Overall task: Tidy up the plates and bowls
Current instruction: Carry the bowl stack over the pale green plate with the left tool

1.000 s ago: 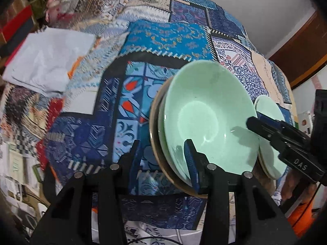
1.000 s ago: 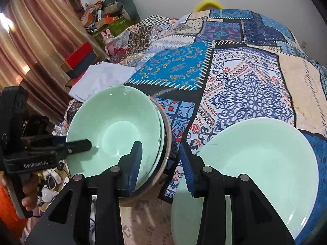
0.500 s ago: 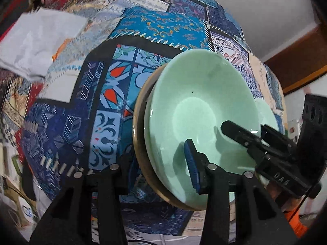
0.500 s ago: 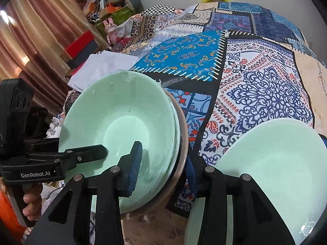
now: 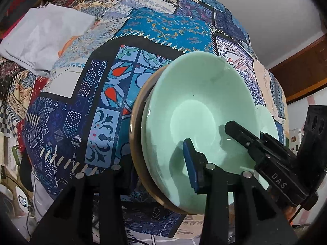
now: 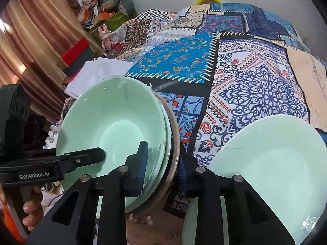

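Observation:
A stack of mint-green bowls point(image 5: 196, 110) nested in a tan outer dish point(image 5: 136, 130) is held tilted above the patchwork cloth. My left gripper point(image 5: 157, 163) straddles the stack's left rim, one finger inside the top bowl, one outside. My right gripper point(image 6: 161, 163) straddles the opposite rim of the bowl stack point(image 6: 114, 126) the same way. Both look closed on the rim. A separate mint-green plate point(image 6: 271, 167) lies on the cloth to the right, also showing in the left wrist view point(image 5: 267, 120) behind the stack.
The patchwork cloth point(image 6: 241, 77) covers the table. A folded white cloth point(image 5: 40, 38) lies at the far left. Red boxes point(image 6: 75, 51) and clutter stand beyond the table by a curtain.
The right gripper moved left from between bowl and plate and came onto the stack's rim. The stack has tilted and lifted closer to both cameras.

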A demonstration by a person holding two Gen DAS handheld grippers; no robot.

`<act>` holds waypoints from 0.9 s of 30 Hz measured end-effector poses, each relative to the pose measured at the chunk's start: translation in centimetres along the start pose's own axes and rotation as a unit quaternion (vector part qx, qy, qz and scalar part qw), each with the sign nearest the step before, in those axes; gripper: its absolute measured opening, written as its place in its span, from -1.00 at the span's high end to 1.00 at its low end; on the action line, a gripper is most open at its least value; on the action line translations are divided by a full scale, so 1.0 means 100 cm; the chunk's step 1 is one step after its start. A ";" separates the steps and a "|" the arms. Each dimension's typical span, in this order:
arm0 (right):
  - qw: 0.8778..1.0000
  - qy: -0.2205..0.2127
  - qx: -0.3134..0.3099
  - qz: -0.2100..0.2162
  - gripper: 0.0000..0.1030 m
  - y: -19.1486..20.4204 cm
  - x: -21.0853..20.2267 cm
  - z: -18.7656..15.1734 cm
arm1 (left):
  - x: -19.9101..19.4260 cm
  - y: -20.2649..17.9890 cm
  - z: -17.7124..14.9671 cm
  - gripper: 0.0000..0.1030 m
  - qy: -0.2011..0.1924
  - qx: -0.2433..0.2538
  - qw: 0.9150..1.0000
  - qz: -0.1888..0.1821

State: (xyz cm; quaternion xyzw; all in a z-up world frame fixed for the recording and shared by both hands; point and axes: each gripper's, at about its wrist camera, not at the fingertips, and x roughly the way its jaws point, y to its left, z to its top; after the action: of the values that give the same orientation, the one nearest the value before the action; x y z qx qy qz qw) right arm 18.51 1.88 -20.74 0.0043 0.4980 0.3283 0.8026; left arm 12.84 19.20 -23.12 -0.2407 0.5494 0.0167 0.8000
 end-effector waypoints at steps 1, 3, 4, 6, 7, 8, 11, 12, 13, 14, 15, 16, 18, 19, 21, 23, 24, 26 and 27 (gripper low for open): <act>1.000 0.000 0.003 0.002 0.52 -0.001 -0.001 0.001 | 0.000 -0.001 0.000 0.22 0.000 0.000 1.000 0.001; 1.000 -0.002 0.012 0.009 0.52 -0.004 -0.003 0.003 | -0.001 -0.001 0.001 0.21 0.000 0.001 1.000 0.001; 1.000 -0.004 0.015 0.009 0.52 -0.003 -0.003 0.003 | -0.001 -0.001 0.000 0.21 0.001 0.001 1.000 0.001; 1.000 -0.006 0.015 0.007 0.52 -0.004 -0.005 0.004 | -0.001 -0.003 0.000 0.21 0.002 0.000 1.000 -0.001; 1.000 -0.007 0.016 0.008 0.52 -0.005 -0.005 0.004 | -0.001 -0.003 0.000 0.21 0.002 0.000 1.000 -0.002; 1.000 -0.007 0.017 0.009 0.52 -0.006 -0.006 0.004 | -0.002 -0.003 0.000 0.21 0.002 -0.001 1.000 -0.003; 1.000 -0.009 0.022 0.015 0.52 -0.009 -0.009 0.004 | -0.003 -0.006 0.001 0.21 0.002 0.002 1.000 -0.004; 1.000 -0.010 0.023 0.015 0.52 -0.010 -0.010 0.004 | -0.004 -0.007 0.001 0.21 0.000 0.004 1.000 -0.003; 1.000 -0.011 0.024 0.015 0.52 -0.010 -0.011 0.004 | -0.005 -0.009 0.001 0.21 -0.002 0.007 1.000 -0.001; 1.000 -0.012 0.024 0.015 0.52 -0.011 -0.012 0.004 | -0.006 -0.011 0.000 0.21 -0.004 0.009 1.000 0.000; 0.999 -0.014 0.027 0.016 0.52 -0.012 -0.014 0.004 | -0.008 -0.013 0.001 0.21 -0.007 0.012 1.000 0.001; 0.999 -0.015 0.028 0.017 0.52 -0.013 -0.015 0.004 | -0.009 -0.014 0.001 0.21 -0.008 0.014 1.000 0.001; 0.999 -0.020 0.029 0.018 0.52 -0.014 -0.019 0.004 | -0.012 -0.018 0.002 0.21 -0.011 0.017 1.000 -0.001; 0.999 -0.024 0.030 0.018 0.52 -0.015 -0.022 0.004 | -0.013 -0.020 0.002 0.21 -0.013 0.019 1.000 -0.002; 0.999 -0.030 0.029 0.016 0.52 -0.016 -0.029 0.005 | -0.017 -0.026 0.004 0.21 -0.017 0.025 1.000 -0.003; 0.999 -0.036 0.030 0.015 0.52 -0.017 -0.034 0.006 | -0.020 -0.030 0.006 0.21 -0.021 0.030 0.999 -0.003; 0.999 -0.039 0.031 0.014 0.52 -0.017 -0.037 0.006 | -0.021 -0.033 0.007 0.21 -0.022 0.033 0.999 -0.003; 0.998 -0.045 0.032 0.012 0.52 -0.019 -0.043 0.007 | -0.024 -0.039 0.008 0.21 -0.024 0.038 0.999 -0.006; 0.998 -0.047 0.033 0.011 0.52 -0.020 -0.045 0.007 | -0.025 -0.043 0.008 0.21 -0.025 0.041 0.999 -0.007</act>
State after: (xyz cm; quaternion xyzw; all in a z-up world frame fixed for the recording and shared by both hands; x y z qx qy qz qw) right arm 18.81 -1.84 -17.41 0.0521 0.4701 0.3200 0.8209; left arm 13.85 16.34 -19.13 -0.2108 0.5278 -0.0054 0.8228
